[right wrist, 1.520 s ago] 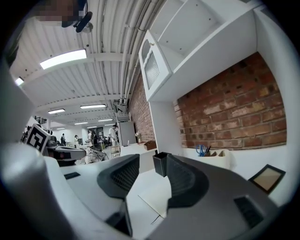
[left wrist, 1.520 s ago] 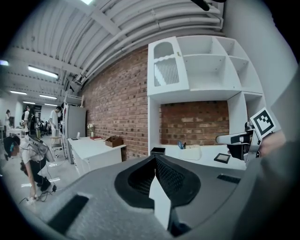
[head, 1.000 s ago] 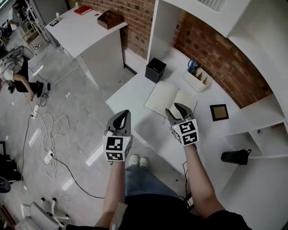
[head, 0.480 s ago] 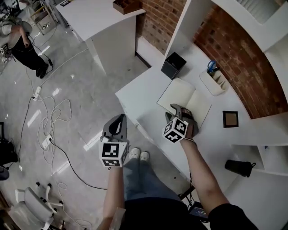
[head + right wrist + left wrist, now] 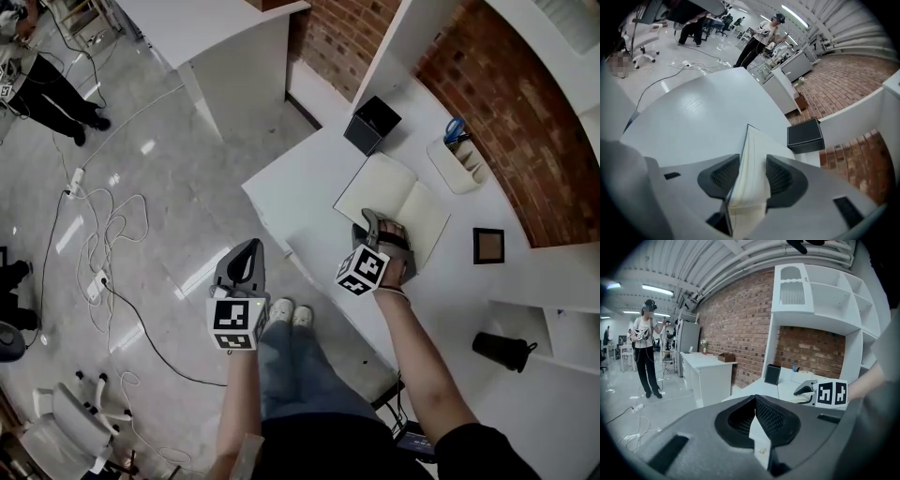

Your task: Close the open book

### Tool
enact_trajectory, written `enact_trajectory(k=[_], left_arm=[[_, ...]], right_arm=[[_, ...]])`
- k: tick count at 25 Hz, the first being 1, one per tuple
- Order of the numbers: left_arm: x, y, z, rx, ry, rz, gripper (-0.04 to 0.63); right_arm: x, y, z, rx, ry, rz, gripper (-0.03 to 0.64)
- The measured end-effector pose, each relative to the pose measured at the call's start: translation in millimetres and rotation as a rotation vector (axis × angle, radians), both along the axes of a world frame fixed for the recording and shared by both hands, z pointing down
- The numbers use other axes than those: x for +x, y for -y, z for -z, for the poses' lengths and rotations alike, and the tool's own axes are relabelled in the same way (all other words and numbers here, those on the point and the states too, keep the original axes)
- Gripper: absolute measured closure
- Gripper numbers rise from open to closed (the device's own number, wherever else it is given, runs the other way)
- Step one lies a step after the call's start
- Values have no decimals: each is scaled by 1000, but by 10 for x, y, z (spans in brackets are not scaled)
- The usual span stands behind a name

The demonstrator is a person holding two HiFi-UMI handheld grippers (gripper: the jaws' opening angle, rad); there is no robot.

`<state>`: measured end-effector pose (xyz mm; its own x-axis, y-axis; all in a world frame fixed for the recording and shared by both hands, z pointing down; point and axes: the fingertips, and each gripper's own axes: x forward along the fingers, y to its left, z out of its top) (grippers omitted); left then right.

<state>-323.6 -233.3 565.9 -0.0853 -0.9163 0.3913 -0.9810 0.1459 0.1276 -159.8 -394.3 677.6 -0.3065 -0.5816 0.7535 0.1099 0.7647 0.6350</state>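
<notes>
— Where's the book?
— It lies open, cream pages up, on the white bench, close to the bench's near edge. A black box stands beyond it on the far side. A pen holder is off to the right, and a small frame lies further right.

— And the right claw?
— It is pinching the book. A sheaf of pages stands on edge between the two pads, with a dark cover edge showing on the left side. In the head view the claw sits at the book's near edge, about the middle.

— What about the left claw?
— It is pressed together with nothing between the pads. It hangs over the floor, left of the bench and well apart from the book, with cables trailing further left.
</notes>
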Motion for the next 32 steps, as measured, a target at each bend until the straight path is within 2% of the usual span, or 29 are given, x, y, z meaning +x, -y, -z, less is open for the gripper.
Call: enact_trajectory(k=[3, 7, 12, 17, 20, 26, 29, 32], left_arm=[[11, 14, -13, -7, 2, -4, 586], [28, 11, -29, -12, -1, -16, 586], [41, 10, -54, -17, -3, -32, 586], [40, 8, -80, -24, -2, -36, 586], [33, 25, -74, -23, -3, -41, 586], [97, 168, 5, -8, -1, -85, 586], [208, 279, 47, 1, 2, -128, 586], [367, 398, 74, 5, 1, -178, 586]], right_arm=[[11, -3, 15, 39, 4, -1, 455], [14, -24, -3, 35, 7, -12, 473], [13, -75, -59, 20, -5, -17, 554], [25, -75, -15, 18, 44, -45, 584], [39, -69, 98, 2, 138, -93, 594], [121, -34, 508, -16, 389, -236, 602], [235, -9, 736, -30, 545, -329, 603], [415, 31, 939, -69, 751, -448, 603]])
